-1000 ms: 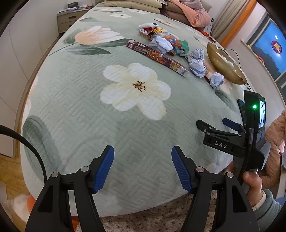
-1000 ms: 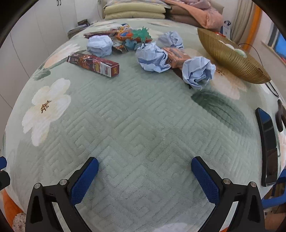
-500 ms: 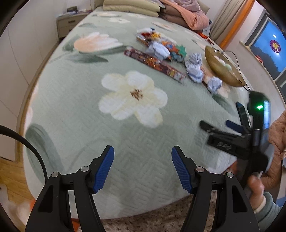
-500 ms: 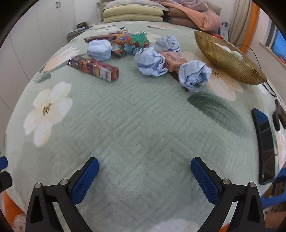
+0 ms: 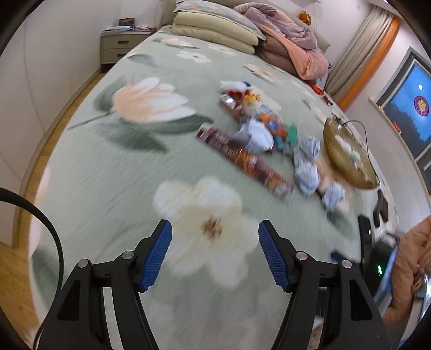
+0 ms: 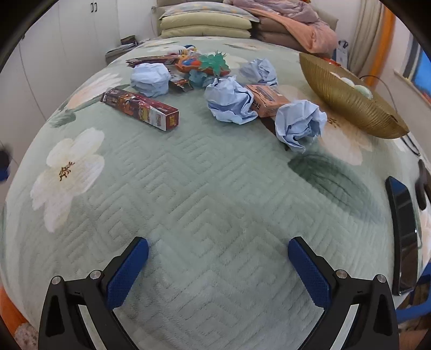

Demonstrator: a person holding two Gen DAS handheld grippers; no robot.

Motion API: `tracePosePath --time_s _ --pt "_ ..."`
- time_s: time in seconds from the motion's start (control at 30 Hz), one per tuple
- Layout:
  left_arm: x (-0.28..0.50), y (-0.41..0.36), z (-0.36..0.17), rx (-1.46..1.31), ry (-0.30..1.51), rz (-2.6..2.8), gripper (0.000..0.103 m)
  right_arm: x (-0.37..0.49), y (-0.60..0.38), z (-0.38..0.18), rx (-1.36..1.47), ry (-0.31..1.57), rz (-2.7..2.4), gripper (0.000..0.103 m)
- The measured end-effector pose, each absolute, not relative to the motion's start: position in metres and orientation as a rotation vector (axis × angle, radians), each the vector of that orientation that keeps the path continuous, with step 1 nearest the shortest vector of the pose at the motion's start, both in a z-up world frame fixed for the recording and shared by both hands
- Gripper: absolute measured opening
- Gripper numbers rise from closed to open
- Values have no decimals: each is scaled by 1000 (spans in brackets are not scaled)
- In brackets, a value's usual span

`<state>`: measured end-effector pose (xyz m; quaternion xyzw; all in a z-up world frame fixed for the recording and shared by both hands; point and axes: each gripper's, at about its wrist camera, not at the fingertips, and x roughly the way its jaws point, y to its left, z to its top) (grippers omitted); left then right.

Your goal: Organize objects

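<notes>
Clutter lies on a green floral bedspread (image 6: pixel 215 188). Several crumpled blue paper balls, the nearest (image 6: pixel 299 125), another (image 6: pixel 230 101) and a third (image 6: pixel 150 78), sit among a long red box (image 6: pixel 141 107), a small orange box (image 6: pixel 265 99) and colourful toys (image 6: pixel 204 63). A gold ribbed bowl (image 6: pixel 350 99) stands at the right; it also shows in the blurred left wrist view (image 5: pixel 347 156), with the red box (image 5: pixel 242 158). My left gripper (image 5: pixel 214 253) is open and empty over a white flower. My right gripper (image 6: pixel 218 269) is open and empty, well short of the clutter.
A black phone (image 6: pixel 402 237) lies near the bed's right edge. Pillows (image 6: pixel 204 24) and a pink quilt (image 6: pixel 293 24) are stacked at the head. A nightstand (image 5: pixel 121 45) stands beyond the bed's left side. Wooden floor (image 5: pixel 13 269) lies left of the bed.
My left gripper has moved forward over the bed and tilted up; its view is now motion-blurred. My right gripper has drifted slightly back and up. Both stay open.
</notes>
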<state>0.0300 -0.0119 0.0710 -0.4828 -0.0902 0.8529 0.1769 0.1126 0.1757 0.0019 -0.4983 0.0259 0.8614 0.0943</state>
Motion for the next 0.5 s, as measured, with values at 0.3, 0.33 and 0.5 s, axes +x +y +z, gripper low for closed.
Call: tracePosePath --time_s 0.3,0.33,0.5 --pt "-60 77 38 -1474 -303 2415 65 90 212 35 -1428 177 2612 75" --pt "-66 88 31 -1501 -267 2449 65 89 221 38 -1412 208 2605 75" --pt "-69 120 14 -1530 -74 2566 65 85 267 62 -1303 265 2589 75"
